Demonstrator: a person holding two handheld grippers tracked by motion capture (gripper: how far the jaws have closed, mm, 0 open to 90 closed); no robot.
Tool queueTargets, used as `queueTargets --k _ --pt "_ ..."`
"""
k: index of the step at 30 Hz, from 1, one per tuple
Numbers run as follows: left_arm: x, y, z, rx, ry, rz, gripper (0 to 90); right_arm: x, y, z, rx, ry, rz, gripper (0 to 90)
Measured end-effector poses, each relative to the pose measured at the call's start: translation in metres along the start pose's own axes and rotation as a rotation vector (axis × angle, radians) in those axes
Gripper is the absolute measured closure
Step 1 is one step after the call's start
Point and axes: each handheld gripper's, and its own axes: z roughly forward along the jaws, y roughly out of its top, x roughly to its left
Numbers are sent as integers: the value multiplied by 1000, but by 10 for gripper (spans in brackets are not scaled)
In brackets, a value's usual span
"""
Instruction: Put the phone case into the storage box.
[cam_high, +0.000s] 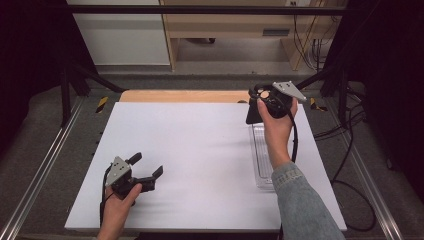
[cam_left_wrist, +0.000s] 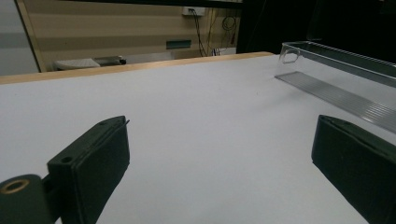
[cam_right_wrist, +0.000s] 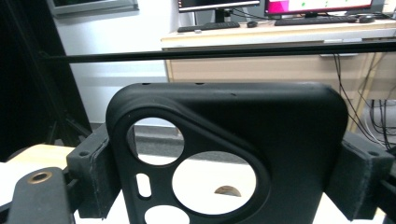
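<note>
At 1 o'clock, right gripper (cam_high: 256, 111) clamping phone case (cam_right_wrist: 243, 140) above tray (cam_high: 263, 165), not yet placed; left gripper (cam_high: 148, 167) spread, idle at 7.

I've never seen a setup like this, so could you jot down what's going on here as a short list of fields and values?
Setting: white table, a person holding a gripper in each hand
Right gripper: shut on a black phone case, held up above the table's far right corner
Phone case: round camera cut-outs, gripped by its two side edges
Left gripper: open, nothing between the jaws, low over the table's near left part
Clear plastic tray: on the table's right side; looks empty
</note>
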Motion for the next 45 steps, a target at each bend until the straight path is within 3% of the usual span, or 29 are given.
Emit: queueTargets --k 8,11,14,23,30,45 --pt "14 2 -6 -13 37 24 45 -13 -6 4 16 -31 9 137" --pt "19 3 -9 -17 55 41 44 -17 -7 5 24 -35 41 137" --pt "22 3 -10 -23 63 30 44 -18 -8 7 28 -45 32 137" --pt "20 3 -10 -24 59 44 44 -20 -14 16 46 -78 -2 136" --pt "19 3 -9 -22 57 44 44 -29 -20 21 57 -97 18 136" --pt "18 2 -8 -14 49 50 44 -35 -36 38 85 -120 14 134"
